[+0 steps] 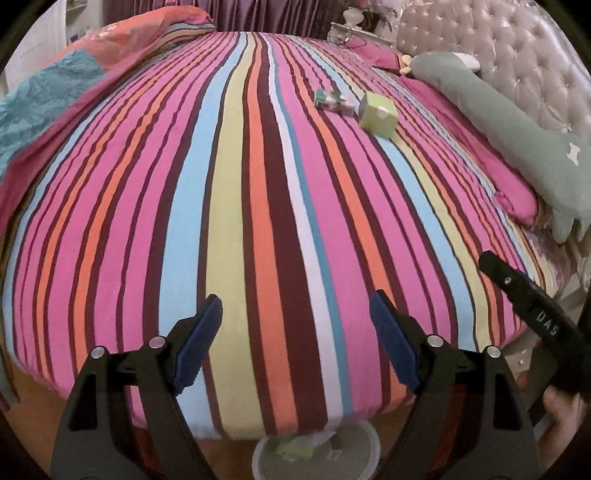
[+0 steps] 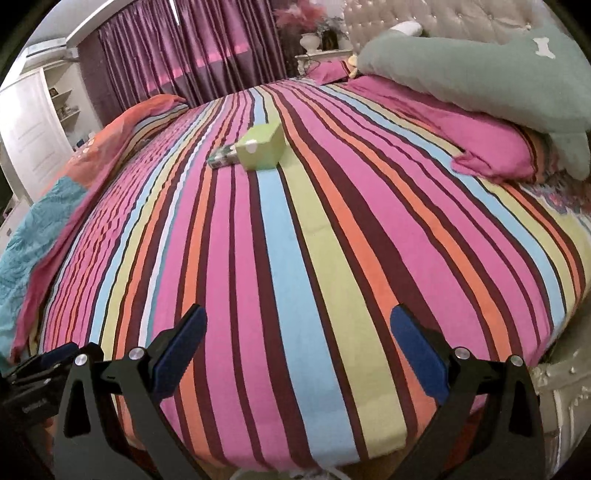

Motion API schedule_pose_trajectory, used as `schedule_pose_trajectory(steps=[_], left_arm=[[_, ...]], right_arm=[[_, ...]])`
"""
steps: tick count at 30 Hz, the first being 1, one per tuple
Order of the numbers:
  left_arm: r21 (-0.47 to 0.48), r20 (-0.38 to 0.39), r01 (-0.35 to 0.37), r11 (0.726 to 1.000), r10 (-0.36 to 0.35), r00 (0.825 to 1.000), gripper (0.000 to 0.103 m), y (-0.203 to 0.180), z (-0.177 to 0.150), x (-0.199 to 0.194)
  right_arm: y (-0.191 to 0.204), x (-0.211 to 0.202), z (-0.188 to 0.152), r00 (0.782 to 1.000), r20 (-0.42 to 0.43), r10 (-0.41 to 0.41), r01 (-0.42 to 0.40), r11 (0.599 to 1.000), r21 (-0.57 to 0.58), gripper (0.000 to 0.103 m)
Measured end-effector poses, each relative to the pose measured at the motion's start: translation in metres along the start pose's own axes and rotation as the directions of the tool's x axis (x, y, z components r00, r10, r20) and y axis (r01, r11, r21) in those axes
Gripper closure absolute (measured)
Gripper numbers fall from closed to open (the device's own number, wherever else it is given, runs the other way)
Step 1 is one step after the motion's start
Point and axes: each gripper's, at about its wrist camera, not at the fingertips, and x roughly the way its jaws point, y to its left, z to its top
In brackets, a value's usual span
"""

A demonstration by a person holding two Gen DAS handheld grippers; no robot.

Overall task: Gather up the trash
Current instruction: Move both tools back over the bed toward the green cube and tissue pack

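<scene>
A light green box [image 1: 377, 114] [image 2: 261, 151] lies far out on the striped bed [image 1: 258, 206] [image 2: 295, 229]. A small flat green-and-white packet [image 1: 333, 102] [image 2: 221, 158] lies just left of it, touching or nearly so. My left gripper [image 1: 295, 306] is open and empty over the bed's near edge. My right gripper [image 2: 298, 325] is open and empty, also at the near edge, well short of both items. The right gripper's body [image 1: 535, 314] shows at the right of the left wrist view. A white bin [image 1: 317, 454] holding scraps sits on the floor below the left gripper.
A folded quilt [image 1: 55, 96] [image 2: 55, 206] lies along the bed's left side. A grey-green plush pillow [image 1: 517, 122] [image 2: 480, 74] and pink pillow [image 2: 491, 144] lie by the tufted headboard [image 1: 517, 48]. A nightstand [image 1: 354, 29] and purple curtains [image 2: 184, 55] stand behind.
</scene>
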Motion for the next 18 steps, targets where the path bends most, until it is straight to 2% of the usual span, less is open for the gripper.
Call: schedule_pose_trajectory(steps=[10, 18], left_arm=[[0.036, 0.021, 0.000, 0.999, 0.000, 1.000, 0.023, 0.010, 0.058, 0.031], [0.024, 0.002, 0.037, 0.999, -0.038, 0.999, 0.023, 0.019, 0.103, 0.063]], right_arm=[[0.025, 0.034, 0.032, 1.000, 0.021, 0.003, -0.002, 0.999, -0.052, 0.008], [0.035, 0.067, 0.060, 0.999, 0.038, -0.015, 0.019, 0.994, -0.104, 0.008]])
